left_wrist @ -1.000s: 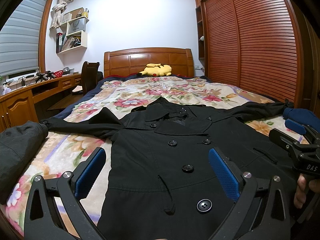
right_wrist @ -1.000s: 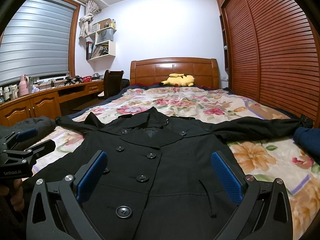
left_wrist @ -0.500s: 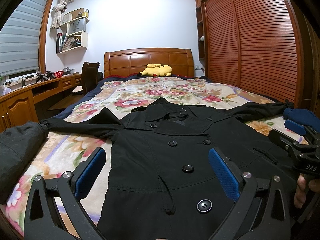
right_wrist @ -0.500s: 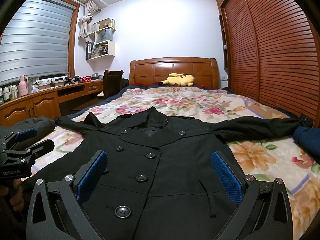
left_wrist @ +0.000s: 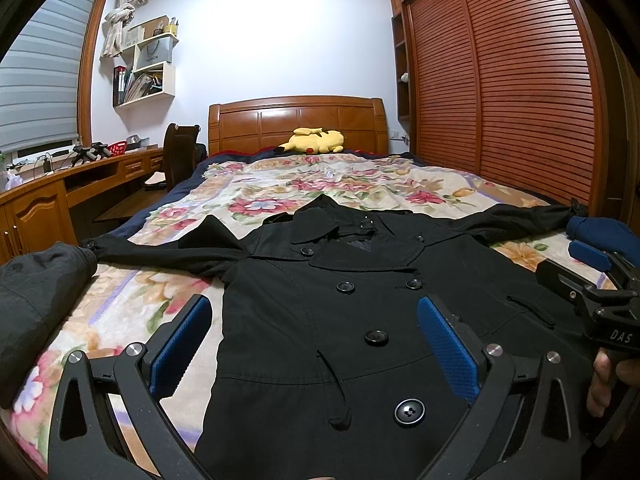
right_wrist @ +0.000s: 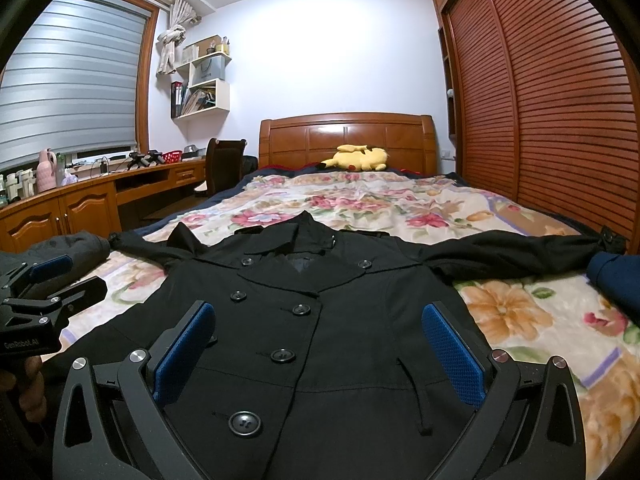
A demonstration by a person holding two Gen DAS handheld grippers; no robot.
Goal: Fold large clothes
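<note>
Jaws wide apart; black coat [left_wrist: 360, 320] flat, buttoned, sleeves spread.

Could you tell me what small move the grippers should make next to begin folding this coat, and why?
Probably reach the left gripper toward the left sleeve: the black double-breasted coat lies flat and buttoned on the floral bedspread, sleeves spread, both grippers open and empty.

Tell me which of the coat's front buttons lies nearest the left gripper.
The lowest visible button on the black coat, large with a shiny rim, sits just inside the left gripper's right finger. The other buttons lie farther up, toward the collar.
</note>
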